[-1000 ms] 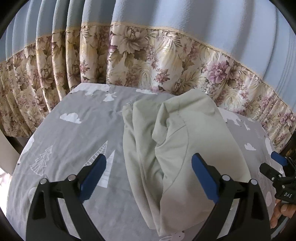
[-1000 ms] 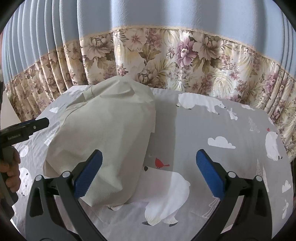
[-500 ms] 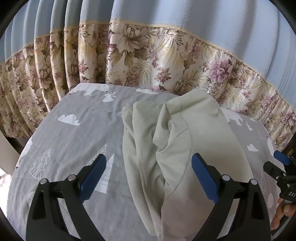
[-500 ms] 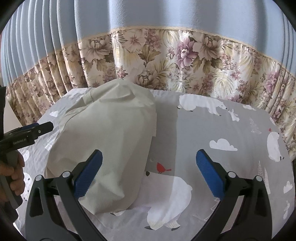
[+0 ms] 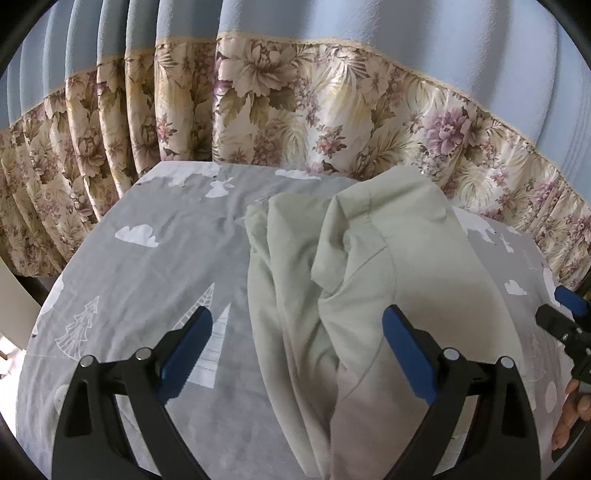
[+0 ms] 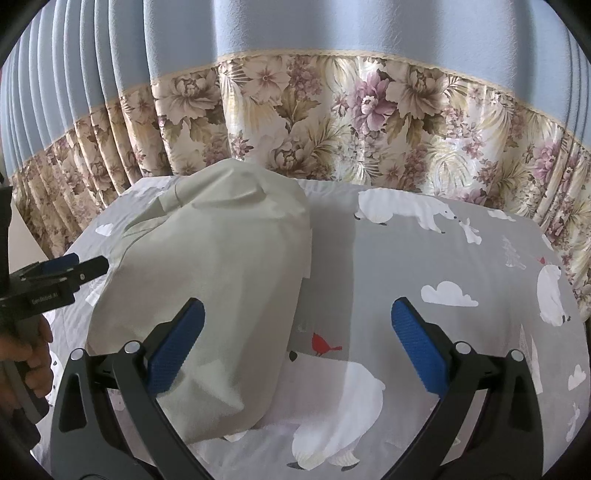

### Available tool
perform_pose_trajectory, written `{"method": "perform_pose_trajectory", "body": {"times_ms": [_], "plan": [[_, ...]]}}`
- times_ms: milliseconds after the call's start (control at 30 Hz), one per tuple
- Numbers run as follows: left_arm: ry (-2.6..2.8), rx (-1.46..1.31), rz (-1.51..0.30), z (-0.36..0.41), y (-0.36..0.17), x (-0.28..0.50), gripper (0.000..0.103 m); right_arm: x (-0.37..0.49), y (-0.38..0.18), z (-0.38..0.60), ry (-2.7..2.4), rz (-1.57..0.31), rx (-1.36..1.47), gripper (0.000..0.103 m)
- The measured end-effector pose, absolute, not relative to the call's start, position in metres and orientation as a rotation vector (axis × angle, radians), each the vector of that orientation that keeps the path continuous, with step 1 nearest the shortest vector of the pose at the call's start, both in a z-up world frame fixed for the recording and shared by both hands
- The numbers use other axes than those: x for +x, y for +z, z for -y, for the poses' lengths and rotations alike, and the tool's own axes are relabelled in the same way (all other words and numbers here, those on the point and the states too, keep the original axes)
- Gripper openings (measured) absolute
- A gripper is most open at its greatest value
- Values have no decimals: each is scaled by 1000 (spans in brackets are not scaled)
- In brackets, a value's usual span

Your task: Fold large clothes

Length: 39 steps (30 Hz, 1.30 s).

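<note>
Grey bedsheet (image 6: 461, 258) printed with polar bears, clouds and trees, blue curtain (image 6: 332, 29) with floral lower band behind

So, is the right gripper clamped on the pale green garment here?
No: the right gripper is open, with its blue pads wide apart above the garment and nothing between them.
</note>
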<state>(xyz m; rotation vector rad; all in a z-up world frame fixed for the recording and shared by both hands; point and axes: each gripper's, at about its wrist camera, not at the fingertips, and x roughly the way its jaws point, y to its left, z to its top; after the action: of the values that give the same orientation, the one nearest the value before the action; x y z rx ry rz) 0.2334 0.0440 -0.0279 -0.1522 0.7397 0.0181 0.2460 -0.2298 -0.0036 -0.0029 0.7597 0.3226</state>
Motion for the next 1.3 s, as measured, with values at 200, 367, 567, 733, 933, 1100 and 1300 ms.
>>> {"method": "perform_pose_trajectory", "body": {"times_ms": [200,367,567,733,933,1100,1300], "plan": [[-8,-203,-754,-54,-35,241,94,256,-7,222,337,-771,7,100],[-48,-249,-780,-57,-46,250,94,271,-15,213,345,-791,24,100],[-88,-299,-806,-56,-57,260,94,289,-30,205,350,-833,47,100],[-117,-347,-835,-58,-72,269,95,299,-42,204,364,-874,76,100],[-170,-396,-850,-59,-80,274,92,309,-60,202,433,-939,138,90],[-234,-393,-859,-50,-75,277,61,310,-66,196,503,-962,174,69],[-243,-352,-820,-34,-68,272,37,303,-53,197,528,-925,181,38]]}}
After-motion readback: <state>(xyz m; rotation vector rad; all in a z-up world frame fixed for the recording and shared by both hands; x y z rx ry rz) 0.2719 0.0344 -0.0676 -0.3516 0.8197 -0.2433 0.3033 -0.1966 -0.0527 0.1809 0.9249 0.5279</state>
